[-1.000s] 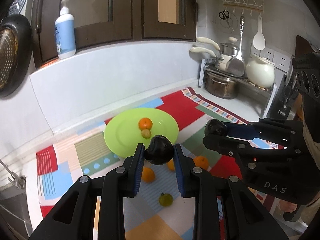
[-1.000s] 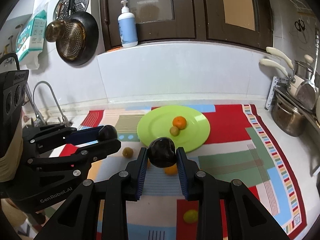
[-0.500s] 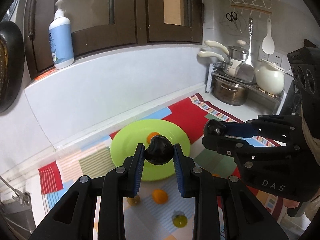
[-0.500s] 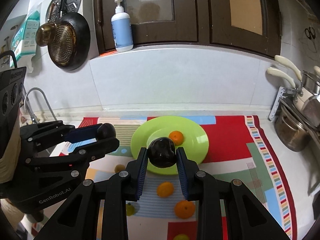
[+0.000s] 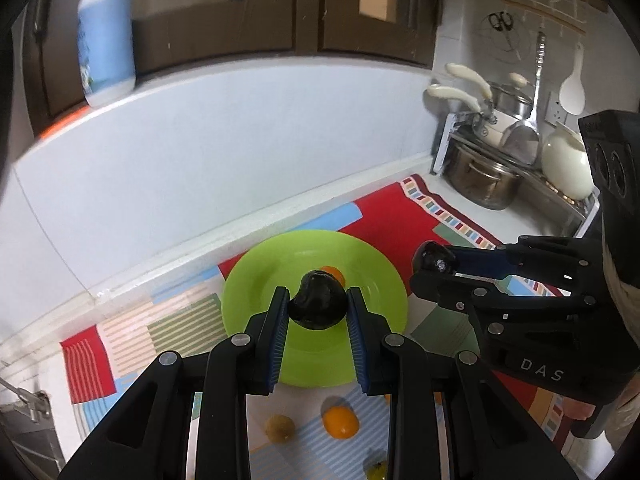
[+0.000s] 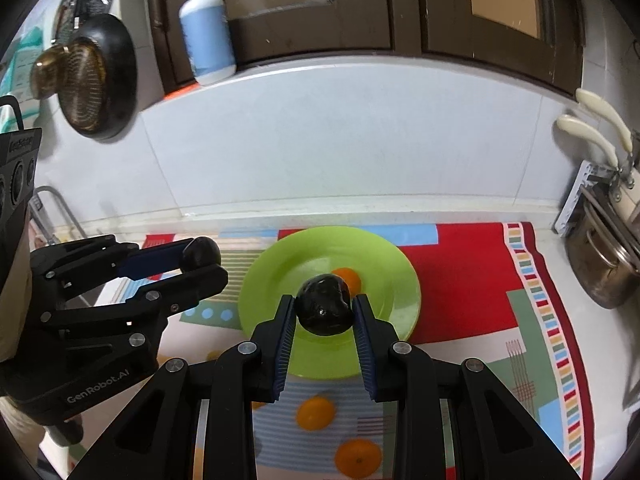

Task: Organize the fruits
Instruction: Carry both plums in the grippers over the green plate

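Note:
My left gripper [image 5: 318, 312] is shut on a black plum [image 5: 318, 306] and holds it above the near part of the green plate [image 5: 256, 304]. My right gripper [image 6: 325, 316] is shut on a second black plum [image 6: 325, 309] above the same plate [image 6: 384, 256]. An orange [image 6: 349, 277] lies on the plate, partly hidden by the plums. Each gripper shows in the other's view: the right one [image 5: 434, 264] and the left one [image 6: 200, 256], each with its plum. Loose oranges [image 6: 315, 413] [image 6: 358, 458] and a small brownish fruit [image 5: 280, 428] lie on the mat in front.
A patterned mat [image 6: 472, 280] covers the counter. Pots on a rack [image 5: 484, 176] stand at the right. A lotion bottle [image 6: 206, 36] stands on the ledge. A pan [image 6: 92, 76] hangs at the left; a sink faucet [image 6: 56, 208] is below it.
Both grippers have moved forward toward the plate with their plums. The plate now lies right under the fingertips and the loose fruits have slid toward the bottom of the views.

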### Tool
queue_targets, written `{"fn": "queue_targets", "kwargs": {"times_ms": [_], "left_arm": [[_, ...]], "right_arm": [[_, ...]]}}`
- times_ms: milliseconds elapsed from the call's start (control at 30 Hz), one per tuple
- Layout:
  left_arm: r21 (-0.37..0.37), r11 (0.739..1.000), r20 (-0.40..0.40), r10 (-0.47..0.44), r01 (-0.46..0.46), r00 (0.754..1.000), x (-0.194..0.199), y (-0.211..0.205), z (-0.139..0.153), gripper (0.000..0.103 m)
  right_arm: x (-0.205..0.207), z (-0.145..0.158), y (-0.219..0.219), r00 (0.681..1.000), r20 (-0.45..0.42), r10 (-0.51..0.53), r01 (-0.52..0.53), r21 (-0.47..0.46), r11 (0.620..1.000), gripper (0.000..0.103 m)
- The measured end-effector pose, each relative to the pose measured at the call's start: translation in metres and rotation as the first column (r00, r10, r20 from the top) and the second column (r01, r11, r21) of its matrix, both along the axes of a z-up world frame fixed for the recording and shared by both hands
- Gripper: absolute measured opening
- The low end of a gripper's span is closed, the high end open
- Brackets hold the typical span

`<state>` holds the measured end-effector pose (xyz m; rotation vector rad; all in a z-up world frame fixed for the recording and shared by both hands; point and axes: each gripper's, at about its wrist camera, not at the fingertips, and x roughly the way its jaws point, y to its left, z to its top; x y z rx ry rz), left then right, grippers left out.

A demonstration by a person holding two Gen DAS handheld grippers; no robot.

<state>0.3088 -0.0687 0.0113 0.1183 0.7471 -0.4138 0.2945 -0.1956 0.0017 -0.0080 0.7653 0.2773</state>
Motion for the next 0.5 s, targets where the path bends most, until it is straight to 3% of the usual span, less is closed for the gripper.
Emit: {"fn": "queue_targets", "kwargs": {"times_ms": [500], "left_arm": [[-0.004,1.0,-0.154,0.019,-0.02,0.988,0.069,0.001,-0.047,0.029]], "right_arm": [[0.065,-0.041,-0.008,0.992,-0.126,-0.028,0.025,-0.021,0.999,0.03]]}}
